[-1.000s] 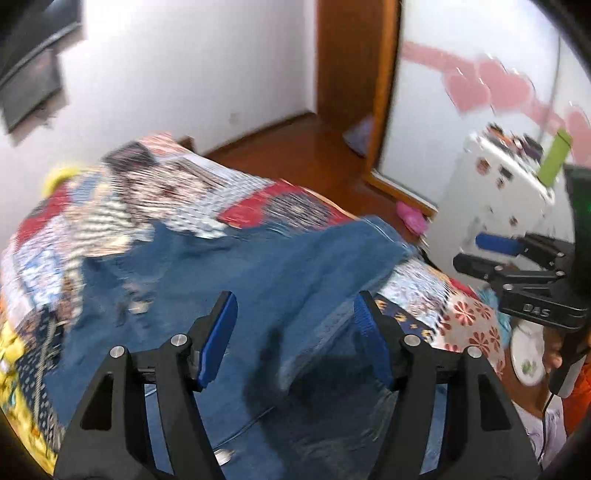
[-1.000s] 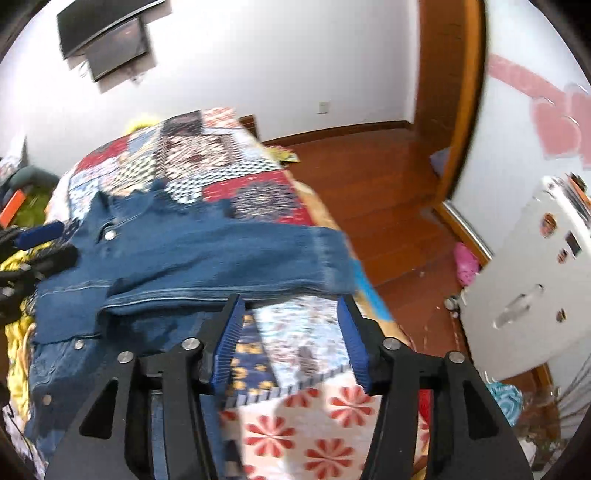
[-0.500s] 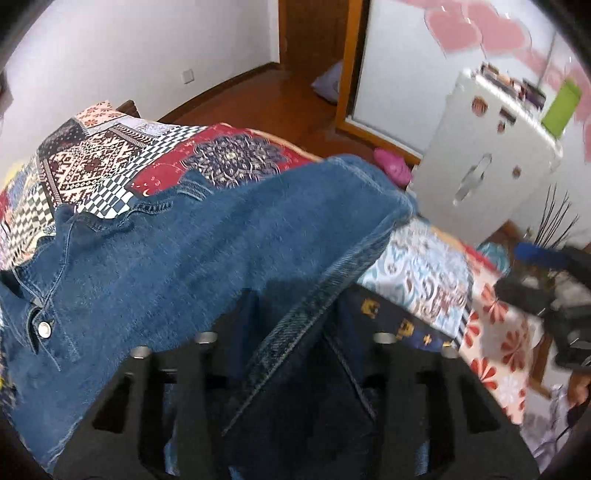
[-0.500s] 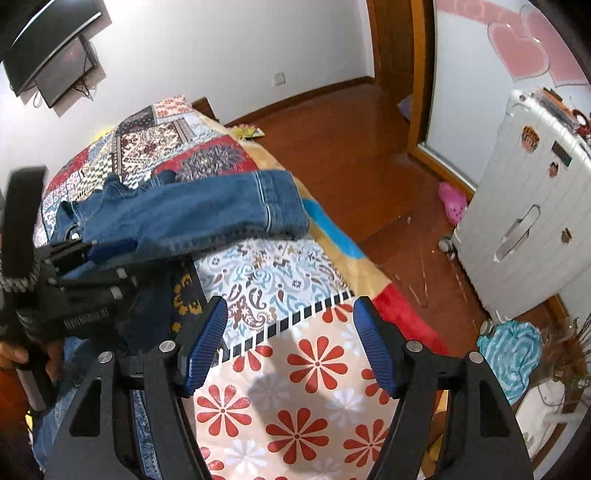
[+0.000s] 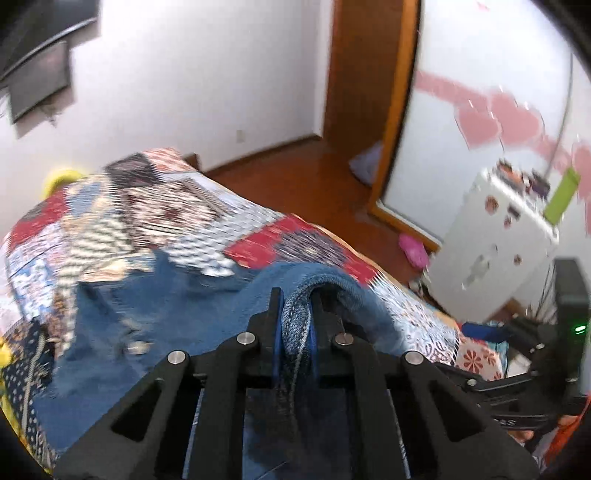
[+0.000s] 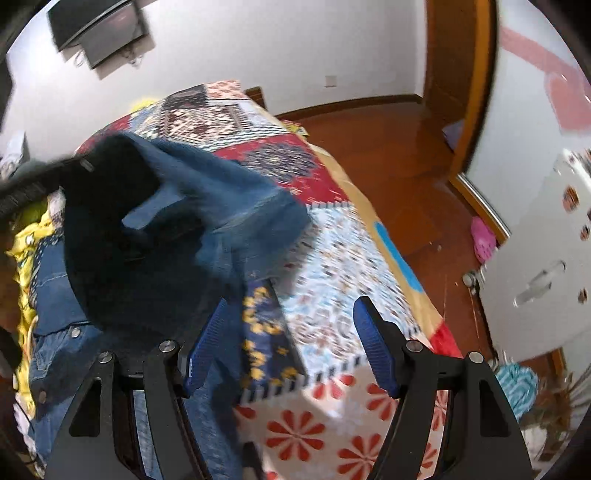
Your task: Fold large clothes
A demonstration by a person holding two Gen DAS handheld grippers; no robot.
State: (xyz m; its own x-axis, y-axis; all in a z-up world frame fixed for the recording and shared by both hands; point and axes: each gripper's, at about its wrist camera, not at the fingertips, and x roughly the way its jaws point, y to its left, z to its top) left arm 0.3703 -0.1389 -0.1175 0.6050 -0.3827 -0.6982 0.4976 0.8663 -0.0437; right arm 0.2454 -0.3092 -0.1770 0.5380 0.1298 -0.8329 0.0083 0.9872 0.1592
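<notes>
A blue denim jacket (image 5: 155,317) lies on a patchwork quilt (image 5: 122,221) on the bed. My left gripper (image 5: 294,306) is shut on a fold of the jacket's denim and holds it raised above the bed. In the right wrist view the lifted denim sleeve (image 6: 229,199) hangs over the quilt (image 6: 332,258), with the dark left gripper body (image 6: 110,229) in front of it. My right gripper (image 6: 288,343) is open and empty, above the quilt to the right of the jacket (image 6: 55,288). The right gripper also shows at the right edge of the left wrist view (image 5: 524,354).
A white cabinet (image 6: 546,266) stands right of the bed on a wooden floor (image 6: 388,147). A pink slipper (image 6: 484,240) lies by a door frame (image 6: 476,92). A dark TV (image 6: 99,29) hangs on the white wall. A yellow item (image 6: 29,229) lies at the bed's left.
My left gripper has closed on a fold of the denim jacket and lifted it. My right gripper stays open and has shifted little.
</notes>
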